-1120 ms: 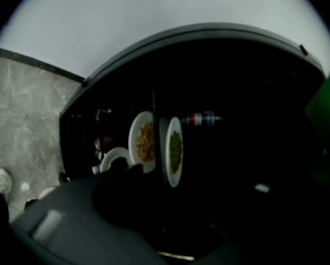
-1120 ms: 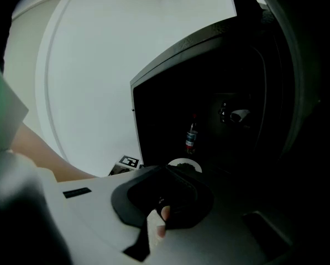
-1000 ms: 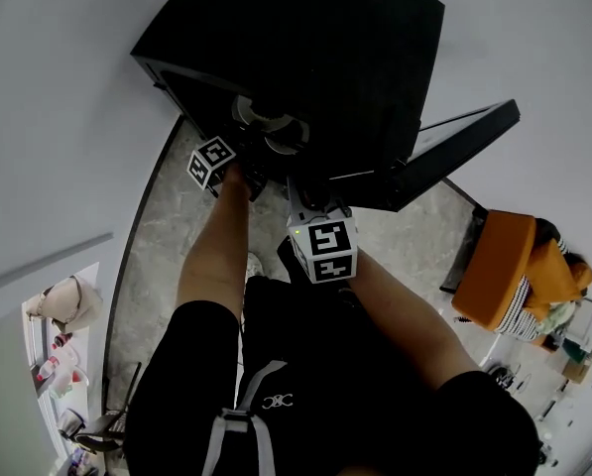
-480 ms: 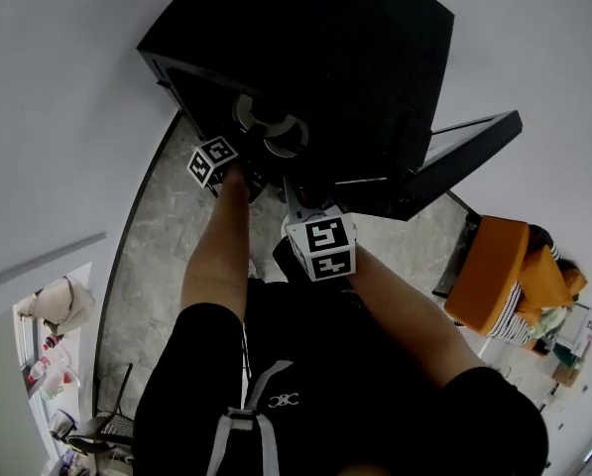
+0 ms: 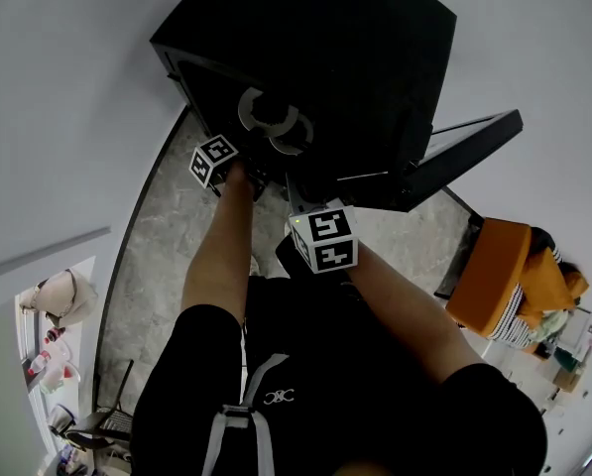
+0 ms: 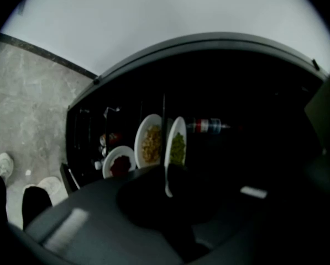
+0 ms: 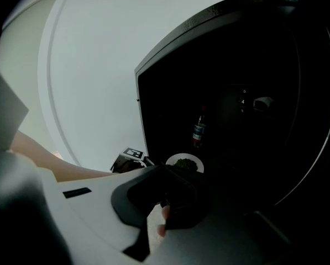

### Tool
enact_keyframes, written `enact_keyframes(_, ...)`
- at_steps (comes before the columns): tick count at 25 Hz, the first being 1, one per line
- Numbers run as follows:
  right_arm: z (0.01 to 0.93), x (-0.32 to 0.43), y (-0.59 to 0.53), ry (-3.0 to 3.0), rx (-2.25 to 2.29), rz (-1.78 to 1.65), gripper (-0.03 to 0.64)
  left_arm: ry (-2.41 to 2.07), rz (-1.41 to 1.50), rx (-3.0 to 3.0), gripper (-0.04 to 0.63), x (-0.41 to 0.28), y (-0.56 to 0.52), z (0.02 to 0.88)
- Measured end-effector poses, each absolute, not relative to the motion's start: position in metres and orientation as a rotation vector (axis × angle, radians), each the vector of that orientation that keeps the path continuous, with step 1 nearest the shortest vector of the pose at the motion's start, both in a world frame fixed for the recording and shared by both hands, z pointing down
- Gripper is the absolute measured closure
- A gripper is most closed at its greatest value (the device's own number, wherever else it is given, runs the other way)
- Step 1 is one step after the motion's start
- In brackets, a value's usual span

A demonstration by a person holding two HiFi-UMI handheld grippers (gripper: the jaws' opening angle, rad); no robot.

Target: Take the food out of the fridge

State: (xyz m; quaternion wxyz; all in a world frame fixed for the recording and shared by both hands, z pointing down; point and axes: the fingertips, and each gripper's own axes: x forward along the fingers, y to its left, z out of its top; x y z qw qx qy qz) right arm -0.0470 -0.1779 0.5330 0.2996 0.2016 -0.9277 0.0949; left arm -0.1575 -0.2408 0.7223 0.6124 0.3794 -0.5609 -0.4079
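The left gripper [image 6: 167, 185] has just been closing, and its jaws pinch the near rim of a white plate of green food [image 6: 177, 145] that is inside the open black fridge [image 5: 365, 58]. In the left gripper view, from the left, there are a small dish of dark red food [image 6: 119, 164], a plate of yellow food [image 6: 150, 144] and the gripped plate, with a bottle [image 6: 209, 126] further back. The right gripper [image 7: 176, 175] hangs at the fridge opening, jaws pressed together on nothing. The fridge door [image 5: 469, 147] stands open at the right
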Motion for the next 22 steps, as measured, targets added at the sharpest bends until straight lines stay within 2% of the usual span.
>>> enact_keyframes(15, 0.515, -0.050, -0.171, -2.508, 0.541, 0.233, 0.626, -1.242, -1.115, 1.007, 0.591, -0.157, -0.206, 0.685)
enact_keyframes(22, 0.495, -0.052, -0.157, -2.559, 0.521, 0.170, 0.627, -1.221, -1.143, 0.970, 0.591, -0.146, -0.143, 0.641)
